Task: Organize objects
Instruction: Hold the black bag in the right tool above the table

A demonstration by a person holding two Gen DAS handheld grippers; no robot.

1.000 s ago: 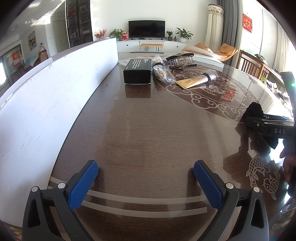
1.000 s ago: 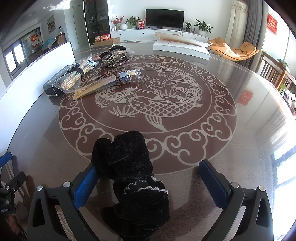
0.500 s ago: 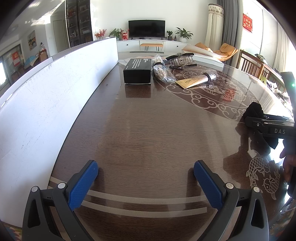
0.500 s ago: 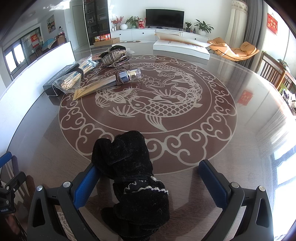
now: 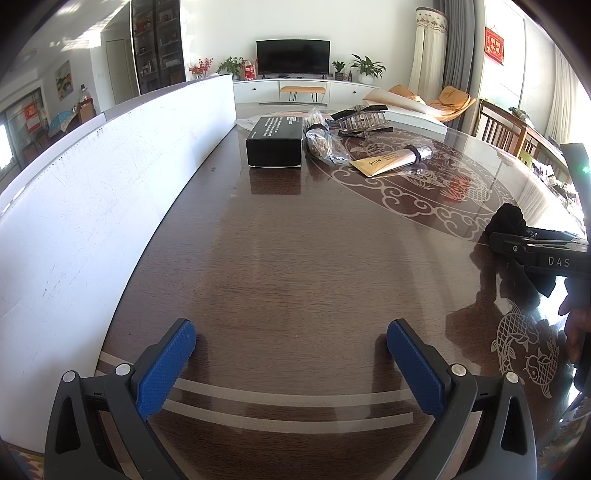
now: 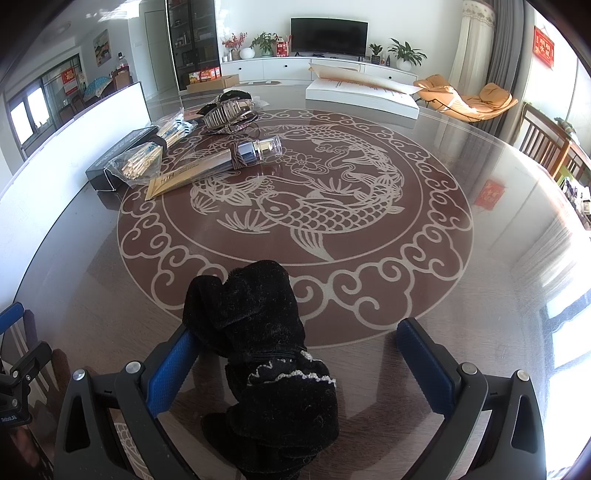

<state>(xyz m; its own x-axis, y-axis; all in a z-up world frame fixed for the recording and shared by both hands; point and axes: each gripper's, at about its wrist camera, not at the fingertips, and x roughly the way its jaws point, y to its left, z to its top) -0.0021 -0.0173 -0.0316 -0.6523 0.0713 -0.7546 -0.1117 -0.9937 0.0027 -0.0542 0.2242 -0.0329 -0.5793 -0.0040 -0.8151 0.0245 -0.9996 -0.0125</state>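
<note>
Hiding table (image 6: 461, 314): black glove (image 6: 258, 332).

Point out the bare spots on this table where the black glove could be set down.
Free: dark wood between the left gripper and the black box, beside the white board; the carp medallion beyond the black glove. Crowded: box, bagged sticks, tube, hair clips.

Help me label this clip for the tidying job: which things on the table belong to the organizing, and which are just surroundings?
Job items:
black fuzzy glove, between the open right gripper fingers
black box
bagged sticks
tube with tan packet
hair clips

Surroundings:
white board
television
orange chair
flat white carton
</note>
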